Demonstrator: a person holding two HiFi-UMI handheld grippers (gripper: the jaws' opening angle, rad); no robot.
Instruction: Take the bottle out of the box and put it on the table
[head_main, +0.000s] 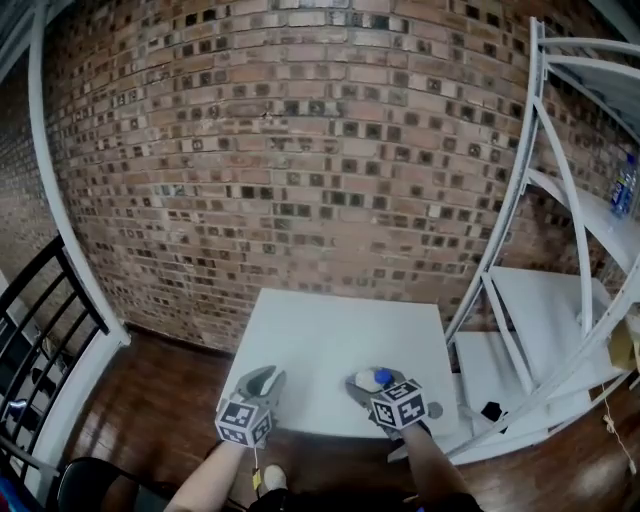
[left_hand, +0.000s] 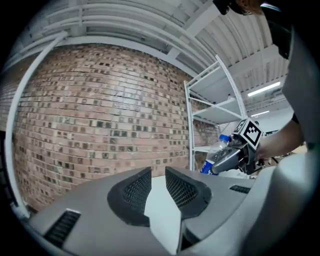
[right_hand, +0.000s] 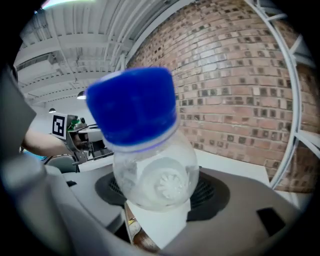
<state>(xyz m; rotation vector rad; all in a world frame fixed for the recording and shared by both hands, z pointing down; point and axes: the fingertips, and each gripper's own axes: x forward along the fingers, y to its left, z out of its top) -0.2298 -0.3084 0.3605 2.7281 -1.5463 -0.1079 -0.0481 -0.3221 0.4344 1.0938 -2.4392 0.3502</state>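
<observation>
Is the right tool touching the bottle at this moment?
Touching. In the right gripper view, the bottle sits clamped in the right tool, with both jaws pressing on its sides.

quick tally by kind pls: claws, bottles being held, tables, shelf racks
Grey two-jaw claws: 2, the left claw and the right claw
Clear plastic bottle with a blue cap, held in the right claw: 1
White square table: 1
White metal shelf rack: 1
Total: 5
</observation>
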